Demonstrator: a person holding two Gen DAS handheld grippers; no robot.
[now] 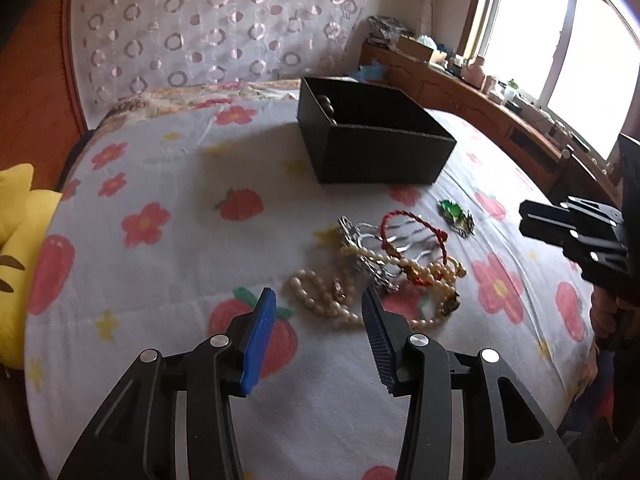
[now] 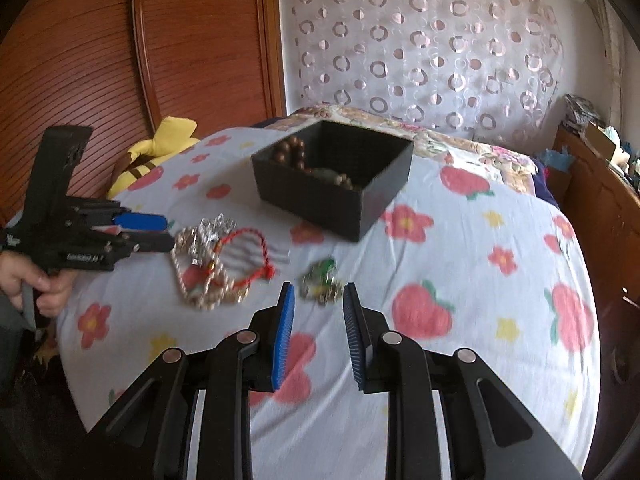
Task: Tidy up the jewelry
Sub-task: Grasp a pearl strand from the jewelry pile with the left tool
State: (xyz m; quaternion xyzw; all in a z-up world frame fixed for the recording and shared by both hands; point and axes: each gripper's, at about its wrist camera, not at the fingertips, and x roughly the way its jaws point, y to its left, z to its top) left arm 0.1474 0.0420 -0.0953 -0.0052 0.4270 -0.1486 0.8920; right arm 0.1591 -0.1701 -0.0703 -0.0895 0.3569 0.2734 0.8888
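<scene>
A tangle of jewelry lies on the flowered bedspread: a pearl necklace [image 1: 320, 300], a silver piece [image 1: 360, 240], a red cord bracelet [image 1: 416, 224] and a green brooch [image 1: 456, 214]. My left gripper [image 1: 318, 300] is open and empty, just short of the pearls. My right gripper [image 2: 319, 292] is open and empty, with the green brooch [image 2: 322, 280] right in front of its fingertips. A black box [image 2: 332, 176] stands behind the pile and holds brown beads [image 2: 290, 154].
A yellow plush toy [image 2: 160, 148] lies at the bed's left edge by the wooden headboard [image 2: 120, 60]. A wooden cabinet [image 1: 480, 96] with clutter runs under the window on the right. A patterned curtain [image 2: 420, 40] hangs behind the bed.
</scene>
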